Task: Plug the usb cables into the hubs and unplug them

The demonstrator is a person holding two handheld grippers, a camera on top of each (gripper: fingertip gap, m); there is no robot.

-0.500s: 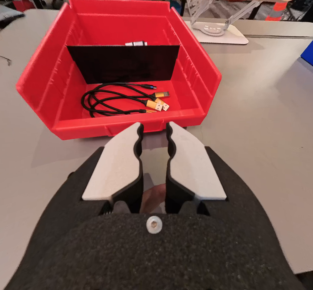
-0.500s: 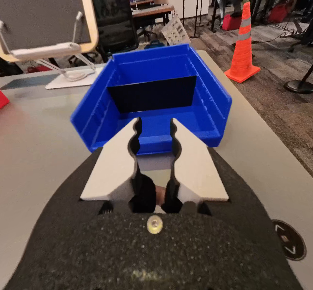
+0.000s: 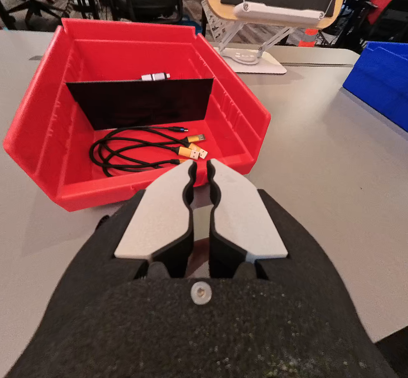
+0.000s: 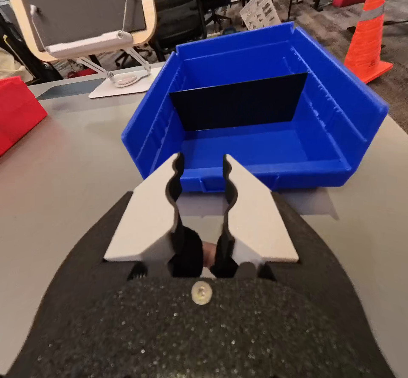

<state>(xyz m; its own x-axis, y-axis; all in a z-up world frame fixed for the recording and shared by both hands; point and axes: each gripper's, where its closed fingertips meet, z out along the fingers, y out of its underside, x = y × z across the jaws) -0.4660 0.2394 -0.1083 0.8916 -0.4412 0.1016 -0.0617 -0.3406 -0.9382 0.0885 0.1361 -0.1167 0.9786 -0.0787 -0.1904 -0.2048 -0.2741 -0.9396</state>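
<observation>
We find the cables (image 3: 141, 146), black with gold plugs, coiled loosely in the near compartment of the red bin (image 3: 44, 124), plugs pointing right. A black divider (image 3: 141, 100) crosses that bin from wall to wall. Behind it, in the far compartment, we see the top of a silver hub (image 3: 155, 76); the rest is hidden. Nothing is plugged in that we can see.

The left gripper (image 3: 201, 164) sits above the near lip of the red bin, its tips just short of the plugs. Its jaws stand a narrow gap apart and hold nothing. We note no contact with the cables.

The right gripper (image 4: 202, 157) points at the near left wall of the blue bin (image 4: 364, 107). Its jaws are released, wider apart than the left pair, and grasp nothing. The blue bin carries its own divider (image 4: 238, 100); its near compartment shows bare floor, and we cannot see into the far one.

Both bins rest on a grey table (image 3: 320, 168), red at left, blue at right, well apart. A white stand (image 3: 254, 63) sits at the far edge between them. An orange cone (image 4: 371, 25) stands on the floor beyond the blue bin.
</observation>
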